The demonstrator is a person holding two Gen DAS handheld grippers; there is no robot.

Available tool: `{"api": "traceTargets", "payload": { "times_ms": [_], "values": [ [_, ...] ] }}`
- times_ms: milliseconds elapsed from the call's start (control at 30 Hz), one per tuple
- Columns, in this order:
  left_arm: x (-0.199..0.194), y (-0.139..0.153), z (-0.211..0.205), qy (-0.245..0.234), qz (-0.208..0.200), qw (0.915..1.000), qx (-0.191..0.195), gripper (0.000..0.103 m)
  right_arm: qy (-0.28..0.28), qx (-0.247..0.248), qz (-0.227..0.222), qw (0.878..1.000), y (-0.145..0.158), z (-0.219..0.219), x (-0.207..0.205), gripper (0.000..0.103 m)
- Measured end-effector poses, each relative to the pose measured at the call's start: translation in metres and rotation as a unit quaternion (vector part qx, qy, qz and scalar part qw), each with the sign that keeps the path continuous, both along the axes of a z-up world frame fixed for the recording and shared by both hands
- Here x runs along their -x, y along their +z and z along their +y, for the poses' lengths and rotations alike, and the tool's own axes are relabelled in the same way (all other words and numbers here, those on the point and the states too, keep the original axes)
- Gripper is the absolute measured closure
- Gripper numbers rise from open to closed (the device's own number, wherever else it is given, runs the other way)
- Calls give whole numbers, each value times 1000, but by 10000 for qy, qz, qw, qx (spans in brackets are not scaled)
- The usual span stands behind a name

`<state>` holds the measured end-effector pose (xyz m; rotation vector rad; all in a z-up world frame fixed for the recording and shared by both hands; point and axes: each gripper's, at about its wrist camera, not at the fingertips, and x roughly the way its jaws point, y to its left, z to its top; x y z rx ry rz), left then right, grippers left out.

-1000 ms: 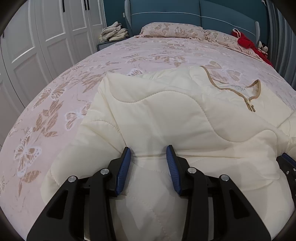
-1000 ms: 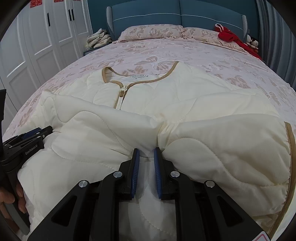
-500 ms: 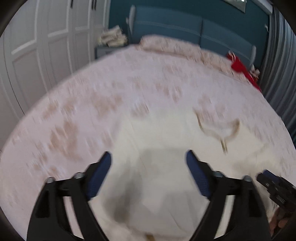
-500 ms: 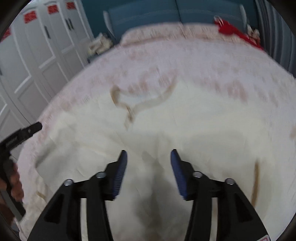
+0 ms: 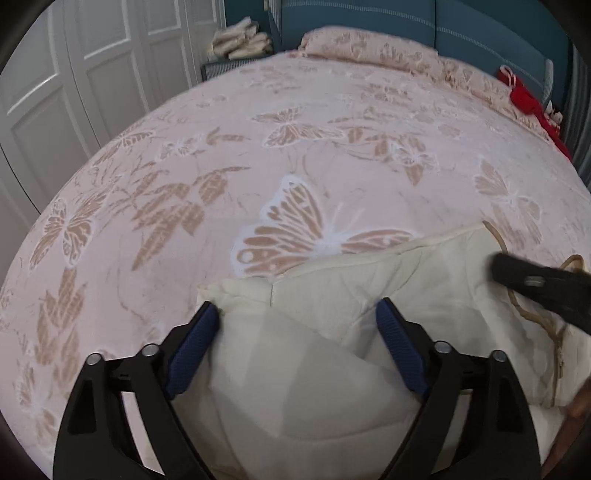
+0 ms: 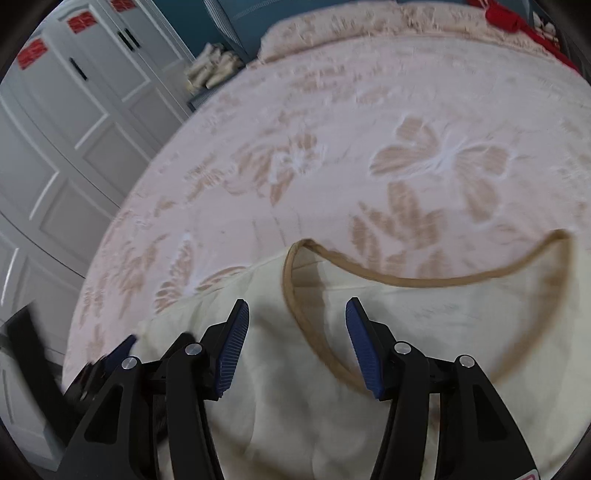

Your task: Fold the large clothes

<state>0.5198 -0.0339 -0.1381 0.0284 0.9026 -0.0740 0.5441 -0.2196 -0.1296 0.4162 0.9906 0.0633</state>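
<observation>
Both jaws wide open, holding nothing: left gripper and right gripper hover over cream quilted jacket lying on bed, probably lining up next fold near collar.

1. I see a home bedroom: a bed in pink butterfly-print cover fills the frame.
2. White wardrobe doors stand upper left; a teal padded headboard runs along the top.

The bed, spread in pink butterfly print, carries a cream quilted garment near, pillows far, and a red item far right.
</observation>
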Motion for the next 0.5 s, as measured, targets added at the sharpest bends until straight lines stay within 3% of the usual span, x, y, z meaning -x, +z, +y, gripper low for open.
{"api": "traceTargets", "payload": {
  "times_ms": [67, 100, 233, 367, 433, 500],
  "values": [
    [0, -3, 5, 33, -40, 10000, 81, 12, 99, 133, -82, 9998, -7, 8, -3, 82],
    [0, -5, 7, 69, -55, 9999, 114, 10, 132, 157, -144, 9997, -8, 9, -3, 101],
    [1, -6, 4, 100, -166, 9998, 13, 10, -195, 272, -367, 9988, -13, 2, 9, 102],
    [0, -8, -1, 125, -158, 9996, -199, 9, -424, -78, -273, 9987, -21, -13, 6, 103],
    [0, -7, 0, 139, -127, 9996, -192, 8, -771, 311, -528, 9951, 2, -19, 22, 99],
    [-2, -4, 4, 95, -41, 9999, -77, 9, -1038, 256, -964, 9896, 27, -40, 49, 99]
  ]
}}
